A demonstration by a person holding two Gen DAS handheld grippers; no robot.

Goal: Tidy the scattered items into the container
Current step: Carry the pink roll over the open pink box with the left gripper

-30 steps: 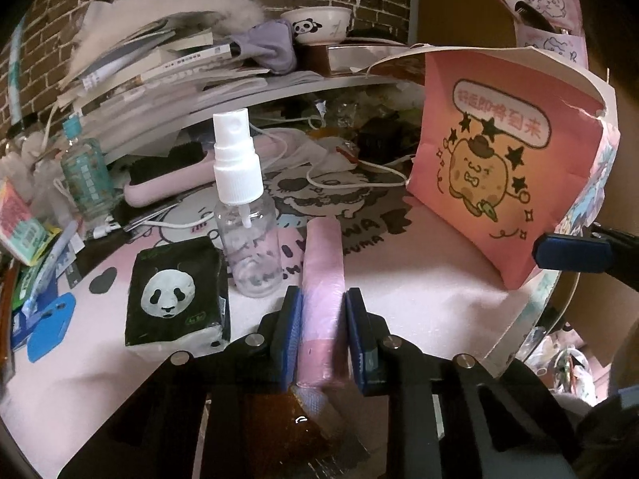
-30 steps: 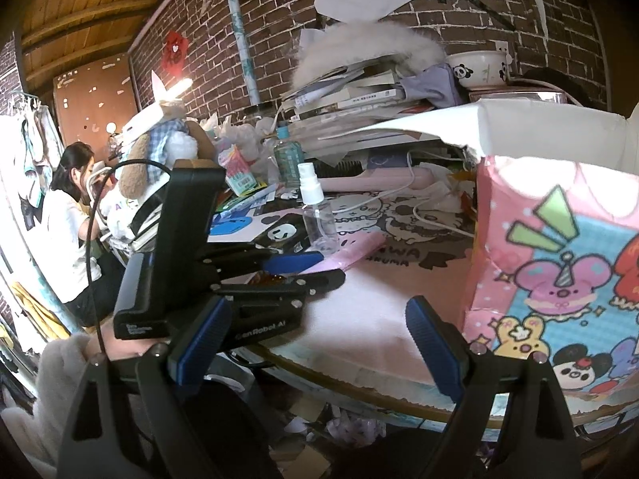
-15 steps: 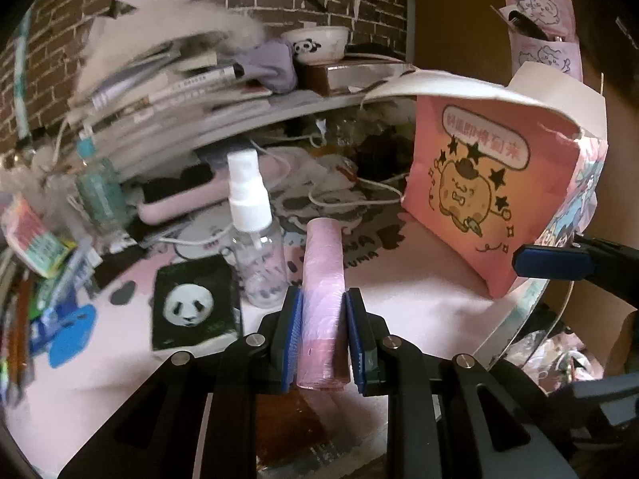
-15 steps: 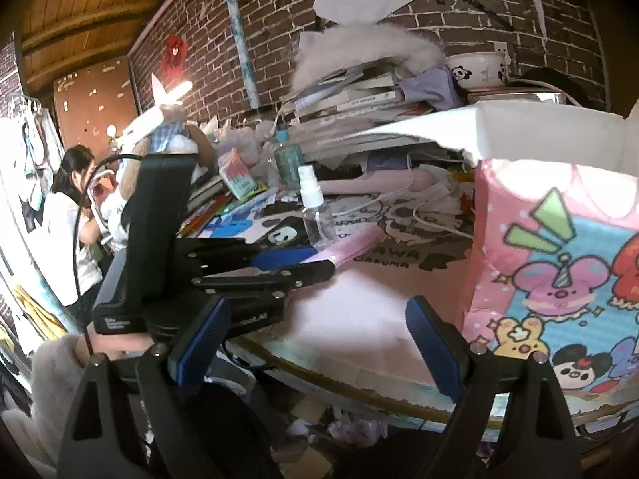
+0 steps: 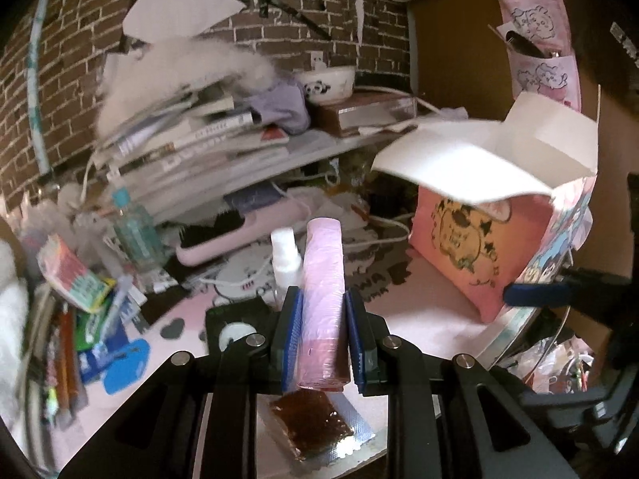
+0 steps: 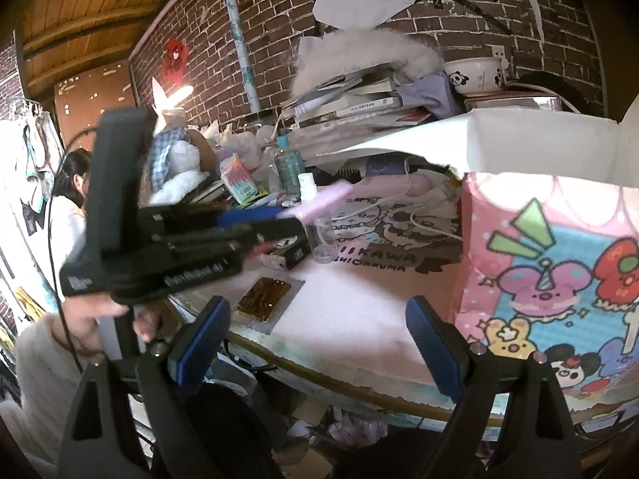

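Two grippers show. The left gripper [image 5: 321, 335] has its jaws clamped on a pink roll [image 5: 322, 279], which stands between the blue pads and pokes forward toward twelve o'clock, clear of the table [image 5: 419, 319]. In the right wrist view the same gripper [image 6: 287, 217] sits at nine o'clock, held by a hand [image 6: 100, 319] in a pale sleeve, with the roll [image 6: 319, 201] sticking out past its tips above the table [image 6: 359, 299].

The right gripper [image 6: 319, 343] has its jaws wide apart with nothing between them, at the near table edge.

Below the held roll a flat brown packet [image 5: 311, 425] lies on the table at six o'clock. A clear spray bottle [image 5: 285, 263] stands just behind the roll at eleven o'clock, beside a black pack with a panda [image 5: 235, 323] at nine o'clock.

At two o'clock in the left wrist view stands the pink box [image 5: 487, 247], its white flaps open. The right wrist view has this box [image 6: 559, 279] at three o'clock, well apart from the roll.
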